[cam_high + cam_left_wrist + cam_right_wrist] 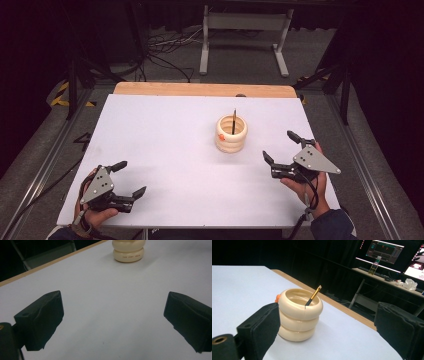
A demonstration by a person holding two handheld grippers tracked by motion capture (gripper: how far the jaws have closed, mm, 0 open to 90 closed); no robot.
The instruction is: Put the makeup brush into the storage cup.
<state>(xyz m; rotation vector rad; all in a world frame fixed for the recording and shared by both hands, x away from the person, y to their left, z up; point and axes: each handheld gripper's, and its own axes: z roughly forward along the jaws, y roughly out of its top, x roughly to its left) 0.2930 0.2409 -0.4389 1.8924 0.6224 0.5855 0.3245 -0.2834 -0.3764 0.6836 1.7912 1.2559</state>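
A cream, ring-stacked plastic cup [231, 133] stands upright on the white table [165, 150], a bit right of the middle. A thin gold and black pen [233, 121] leans inside it. The right gripper [282, 148] is near the cup, jaws wide apart, holding nothing. The left gripper [129, 179] waits well apart, near the front edge, also spread wide and holding nothing.

black tongs [282, 148], grey triangular plates

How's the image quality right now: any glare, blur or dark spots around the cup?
High view: table evenly lit, no glare, surroundings dark. Left gripper view: cup cropped at the top edge, jaws soft. Right gripper view: cup and brush sharp, near jaws blurred, bright monitors behind.
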